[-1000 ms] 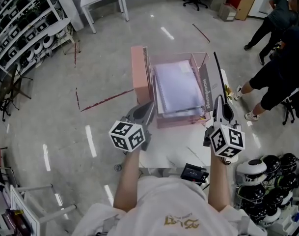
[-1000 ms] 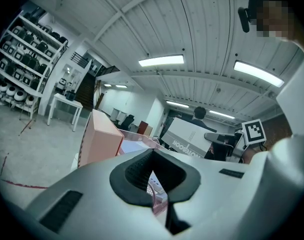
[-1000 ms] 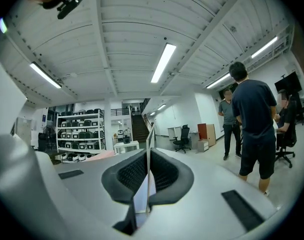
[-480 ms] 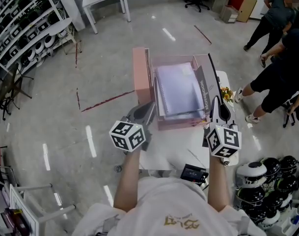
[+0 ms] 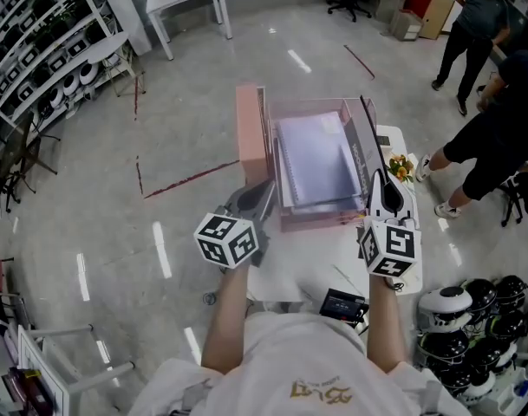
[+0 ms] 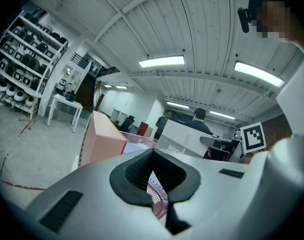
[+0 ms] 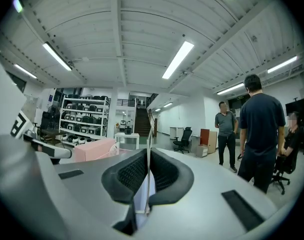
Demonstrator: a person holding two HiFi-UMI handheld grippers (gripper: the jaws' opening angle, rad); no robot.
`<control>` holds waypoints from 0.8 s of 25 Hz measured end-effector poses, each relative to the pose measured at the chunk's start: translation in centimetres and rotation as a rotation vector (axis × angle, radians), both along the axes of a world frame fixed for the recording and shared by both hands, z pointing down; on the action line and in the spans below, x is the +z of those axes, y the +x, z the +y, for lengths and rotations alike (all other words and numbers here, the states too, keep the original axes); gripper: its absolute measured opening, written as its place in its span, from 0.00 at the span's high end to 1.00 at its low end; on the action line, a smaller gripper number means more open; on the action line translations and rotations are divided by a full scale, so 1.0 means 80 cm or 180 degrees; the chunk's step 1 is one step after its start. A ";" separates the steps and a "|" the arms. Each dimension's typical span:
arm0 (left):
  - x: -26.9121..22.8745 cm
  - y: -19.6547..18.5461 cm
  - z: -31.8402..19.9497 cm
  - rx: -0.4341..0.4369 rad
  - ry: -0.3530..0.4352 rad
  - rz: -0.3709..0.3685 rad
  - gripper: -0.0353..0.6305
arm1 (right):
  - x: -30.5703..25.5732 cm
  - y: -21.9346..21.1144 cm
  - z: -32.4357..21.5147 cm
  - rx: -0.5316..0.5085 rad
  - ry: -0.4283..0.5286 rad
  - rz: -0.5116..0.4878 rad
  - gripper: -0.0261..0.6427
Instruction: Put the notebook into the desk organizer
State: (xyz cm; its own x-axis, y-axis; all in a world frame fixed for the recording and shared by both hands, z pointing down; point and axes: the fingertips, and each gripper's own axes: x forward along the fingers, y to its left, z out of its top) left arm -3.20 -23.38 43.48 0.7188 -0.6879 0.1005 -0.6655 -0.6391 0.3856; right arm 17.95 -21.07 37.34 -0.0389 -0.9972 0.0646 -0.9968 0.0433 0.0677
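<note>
Left tongs (image 5: 265, 189): one, pressed together on nothing, at the organizer's front left corner.
Right tongs (image 5: 383, 178): one, clamped on the notebook's thin edge.
Notebook (image 5: 361, 150): one, dark-covered, standing on edge at the organizer's right wall.
Spiral notebook (image 5: 316, 159): one, pale, flat inside the organizer.
Desk organizer (image 5: 250, 133): one, pink, on the white worktop (image 5: 307, 267).
Bystanders (image 7: 261, 129): three, in the right gripper view.
</note>
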 end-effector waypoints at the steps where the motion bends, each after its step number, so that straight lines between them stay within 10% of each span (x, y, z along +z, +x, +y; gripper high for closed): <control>1: 0.000 -0.001 0.000 0.0001 -0.0002 0.0000 0.92 | 0.000 -0.003 -0.001 -0.0001 -0.0010 0.0070 0.93; 20: 0.010 -0.011 -0.013 -0.0086 -0.0030 -0.0021 0.92 | 0.023 -0.042 -0.027 -0.0110 -0.0141 0.1036 0.93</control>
